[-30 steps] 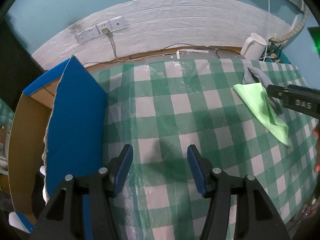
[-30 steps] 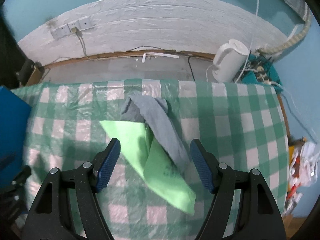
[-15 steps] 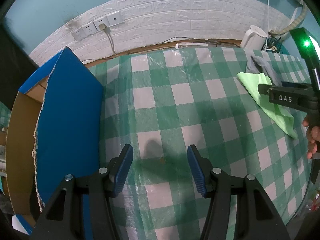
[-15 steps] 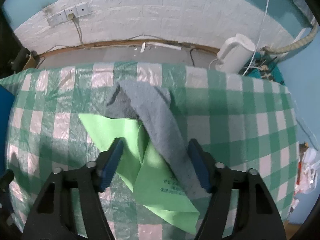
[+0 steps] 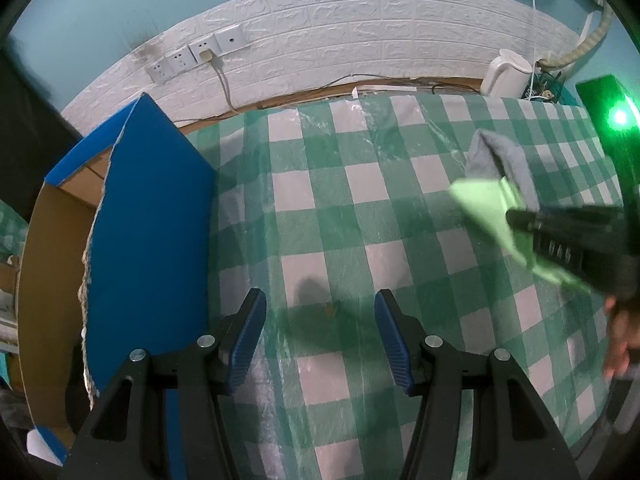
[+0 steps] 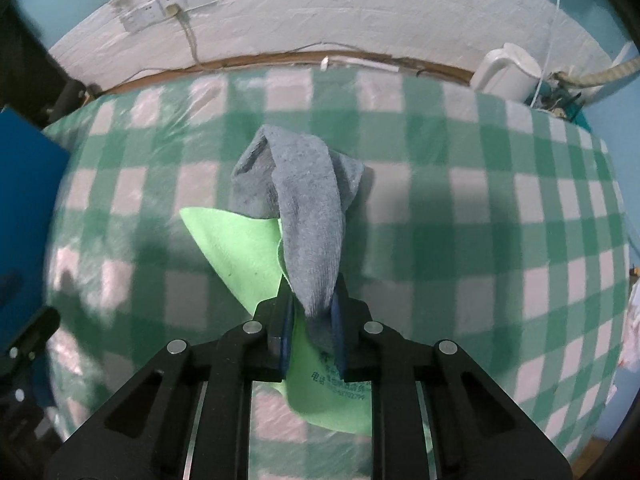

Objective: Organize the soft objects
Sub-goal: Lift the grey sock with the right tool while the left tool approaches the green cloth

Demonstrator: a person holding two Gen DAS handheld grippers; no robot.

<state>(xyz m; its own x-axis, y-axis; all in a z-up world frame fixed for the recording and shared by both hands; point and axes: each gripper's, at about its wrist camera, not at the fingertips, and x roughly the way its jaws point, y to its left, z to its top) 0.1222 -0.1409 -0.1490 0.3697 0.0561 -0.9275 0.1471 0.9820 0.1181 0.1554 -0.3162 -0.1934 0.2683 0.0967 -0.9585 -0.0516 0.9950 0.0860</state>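
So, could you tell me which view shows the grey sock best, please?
The right wrist view: the grey sock fills its centre, pinched by the right gripper. The left wrist view shows only its far end, blurred.

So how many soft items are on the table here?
2. A grey sock mid-table, pinched in the right hand-held gripper, and a green cloth partly under it. More could be hidden inside the box.

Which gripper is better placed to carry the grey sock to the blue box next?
Right. The right gripper is shut on the grey sock; the left gripper is open over bare tablecloth, beside the blue box.
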